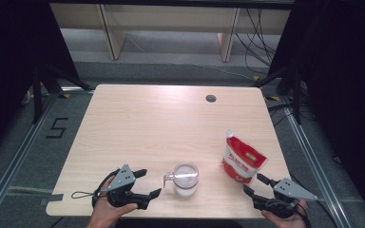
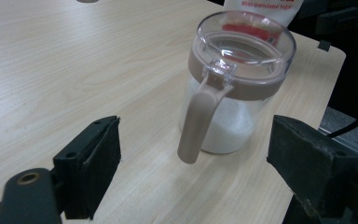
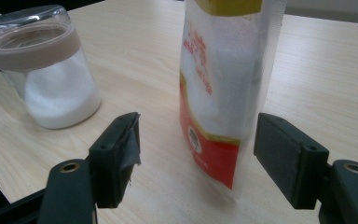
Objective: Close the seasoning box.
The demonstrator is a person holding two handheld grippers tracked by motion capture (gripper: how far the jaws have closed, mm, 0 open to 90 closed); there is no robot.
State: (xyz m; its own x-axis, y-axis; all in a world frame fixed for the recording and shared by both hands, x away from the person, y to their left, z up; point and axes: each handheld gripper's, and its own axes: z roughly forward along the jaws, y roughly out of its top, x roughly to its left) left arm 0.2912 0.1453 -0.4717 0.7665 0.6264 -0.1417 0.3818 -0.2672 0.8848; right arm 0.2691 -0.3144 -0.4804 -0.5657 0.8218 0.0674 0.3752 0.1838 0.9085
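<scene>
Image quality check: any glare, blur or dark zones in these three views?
High view: glare washes out the far edge of the table, and the surroundings fall to black. Left gripper view: the jar is fairly sharp, with highlights on its clear lid; the near jaws are soft. Right gripper view: the sugar bag is close and slightly blurred, its print unreadable.

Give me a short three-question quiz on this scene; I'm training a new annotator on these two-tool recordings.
1. True or false: the lid of the jar is off.
2. Which thing stands in front of the right tool: A the jar, B the sugar pouch, C a spoon?
3. In the left gripper view, which part of the jar points toward the left tool?

Key:
1. False. The clear lid sits on the jar.
2. B. The pouch stands upright ahead of the open jaws, not gripped.
3. The beige handle; the jaws stand open, apart from it.
</scene>
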